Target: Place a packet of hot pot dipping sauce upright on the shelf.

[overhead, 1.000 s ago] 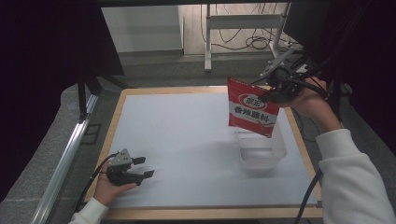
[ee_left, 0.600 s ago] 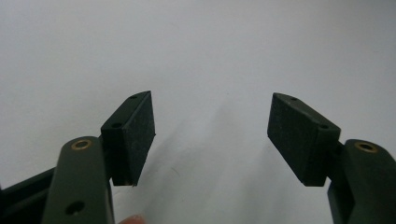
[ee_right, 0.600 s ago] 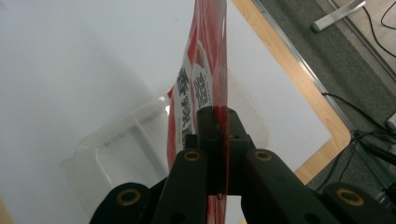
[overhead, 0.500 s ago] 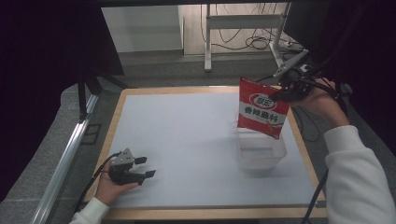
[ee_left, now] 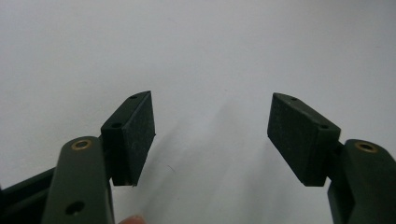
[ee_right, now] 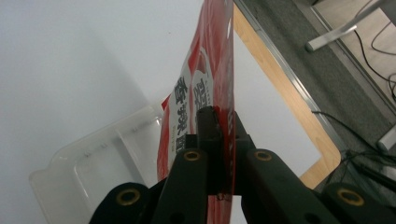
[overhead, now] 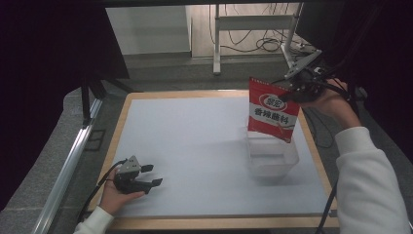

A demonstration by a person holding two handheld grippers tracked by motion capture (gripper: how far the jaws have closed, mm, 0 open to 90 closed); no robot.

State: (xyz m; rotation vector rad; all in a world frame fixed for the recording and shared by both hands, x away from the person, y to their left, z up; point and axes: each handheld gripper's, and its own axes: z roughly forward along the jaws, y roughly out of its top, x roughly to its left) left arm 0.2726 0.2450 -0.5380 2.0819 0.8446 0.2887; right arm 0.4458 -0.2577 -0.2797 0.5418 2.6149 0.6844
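Note:
A red snack pouch (overhead: 271, 110) with white print hangs in the air over a clear plastic container (overhead: 271, 154) at the table's right side. My right gripper (overhead: 291, 89) is shut on the pouch's upper right corner. In the right gripper view the two black jaws clamp the pouch (ee_right: 205, 79) edge-on, with the clear container (ee_right: 100, 161) below it. My left gripper (overhead: 150, 175) rests on the white table surface (overhead: 195, 146) near the front left, held by a hand. Its black pads (ee_left: 135, 133) stand wide apart with nothing between them.
The white surface has a wooden border (overhead: 119, 126). A metal rail (overhead: 73, 161) runs along the left side. Beyond the far edge are a metal stand (overhead: 253, 22) and cables (overhead: 270, 46) on the floor. My white-sleeved right arm (overhead: 365, 180) crosses the right side.
My right gripper has carried the pouch a little to the right and toward the far edge, above the container. The left gripper has stayed where it was.

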